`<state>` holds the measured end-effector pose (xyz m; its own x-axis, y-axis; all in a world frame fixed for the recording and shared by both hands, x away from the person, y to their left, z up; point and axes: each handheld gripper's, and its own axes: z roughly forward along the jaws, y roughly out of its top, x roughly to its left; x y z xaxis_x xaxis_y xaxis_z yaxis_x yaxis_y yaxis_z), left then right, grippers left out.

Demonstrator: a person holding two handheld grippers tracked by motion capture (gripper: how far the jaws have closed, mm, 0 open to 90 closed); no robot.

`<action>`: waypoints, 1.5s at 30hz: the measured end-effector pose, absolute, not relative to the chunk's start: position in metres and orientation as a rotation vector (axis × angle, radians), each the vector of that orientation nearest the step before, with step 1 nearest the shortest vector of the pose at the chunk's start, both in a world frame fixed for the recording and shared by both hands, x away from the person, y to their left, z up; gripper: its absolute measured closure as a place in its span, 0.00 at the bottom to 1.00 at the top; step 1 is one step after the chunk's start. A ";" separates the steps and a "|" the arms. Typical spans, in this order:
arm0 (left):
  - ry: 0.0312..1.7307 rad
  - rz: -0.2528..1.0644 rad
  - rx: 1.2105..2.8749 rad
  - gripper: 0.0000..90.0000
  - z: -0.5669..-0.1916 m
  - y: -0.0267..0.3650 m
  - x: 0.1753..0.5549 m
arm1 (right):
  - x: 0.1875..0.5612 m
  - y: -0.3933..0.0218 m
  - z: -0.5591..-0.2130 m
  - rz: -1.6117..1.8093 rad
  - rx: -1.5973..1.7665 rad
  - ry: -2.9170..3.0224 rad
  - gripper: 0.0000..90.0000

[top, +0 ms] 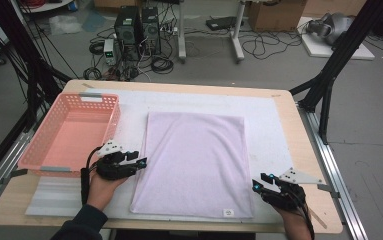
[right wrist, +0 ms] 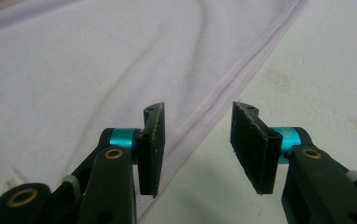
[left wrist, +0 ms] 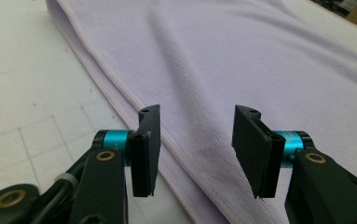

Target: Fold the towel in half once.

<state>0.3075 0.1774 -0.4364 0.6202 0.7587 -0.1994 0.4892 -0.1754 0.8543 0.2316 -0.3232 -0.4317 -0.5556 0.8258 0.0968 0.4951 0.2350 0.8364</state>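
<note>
Approaching the pale lilac rectangular towel (top: 195, 162) from both long sides, the person looks to be setting up a fold or a lift. It lies flat on the white foam mat (top: 274, 125) covering the wooden table (top: 309, 145), roughly centre, with a small white label (top: 228, 213) near its 5 o'clock corner.

Left gripper (top: 140, 162) sits at the towel's 9 o'clock edge, just beside the hem, w/ the salmon-pink plastic lattice basket (top: 54, 132) at its own 10 o'clock. In the left gripper view the left gripper (left wrist: 197, 144) has its black pads apart, the stitched hem (left wrist: 120, 91) passing below and between them; nothing pinched, pads free of the cloth as far as I can tell.

Right gripper (top: 257, 186) hovers at the towel's 4 o'clock corner region, near the edge. In the right gripper view the right gripper (right wrist: 197, 142) also stands parted, the hem (right wrist: 241, 70) running up toward 1 o'clock between the pads, mat to the right of it; no cloth gripped.

Step in hand, my read: lining up for the grab, not yet grasping.

Next move likely calls for dropping each gripper so one pad slides under the hem, then clenching on the edge. Both sides should bite evenly, else the towel skews when raised. Thin cloth on foam may be hard to get under
</note>
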 end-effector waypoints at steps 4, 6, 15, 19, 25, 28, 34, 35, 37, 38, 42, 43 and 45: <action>0.993 0.375 1.849 0.59 -0.438 0.173 0.319 | 0.247 -0.327 -0.433 1.245 1.225 2.135 0.60; 1.001 0.376 1.876 0.60 -0.440 0.171 0.326 | 0.257 -0.327 -0.433 1.244 1.237 2.128 0.61; 1.046 0.408 1.881 0.64 -0.449 0.164 0.350 | 0.312 -0.315 -0.440 1.217 1.265 2.150 0.63; 1.058 0.415 1.908 0.69 -0.450 0.160 0.354 | 0.326 -0.306 -0.443 1.187 1.272 2.181 0.66; 1.087 0.482 1.949 0.86 -0.451 0.155 0.353 | 0.331 -0.296 -0.450 1.120 1.255 2.244 0.75; 1.086 0.495 1.952 0.93 -0.451 0.154 0.353 | 0.331 -0.296 -0.450 1.119 1.253 2.251 0.82; 1.062 0.560 1.971 0.96 -0.449 0.155 0.351 | 0.330 -0.294 -0.450 1.117 1.237 2.256 0.88; 1.078 0.571 1.954 0.96 -0.448 0.157 0.351 | 0.330 -0.294 -0.450 1.115 1.230 2.259 0.89; 1.115 0.563 1.932 0.96 -0.446 0.164 0.351 | 0.330 -0.294 -0.449 1.113 1.216 2.263 0.92; 1.130 0.556 1.930 0.96 -0.447 0.167 0.352 | 0.330 -0.293 -0.449 1.111 1.214 2.259 0.93; 1.150 0.544 1.940 0.96 -0.450 0.166 0.352 | 0.329 -0.293 -0.448 1.090 1.216 2.253 0.96; 1.145 0.548 1.949 0.96 -0.450 0.165 0.352 | 0.329 -0.295 -0.448 1.070 1.217 2.242 0.96; 1.154 0.546 1.942 0.94 -0.450 0.164 0.351 | 0.329 -0.299 -0.446 1.057 1.256 2.210 0.96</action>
<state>0.3513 0.1641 -0.4496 0.4920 0.8700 -0.0317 0.5277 -0.2690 0.8057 0.3290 -0.2994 -0.4459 -0.5245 0.8508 0.0329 0.5596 0.3154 0.7664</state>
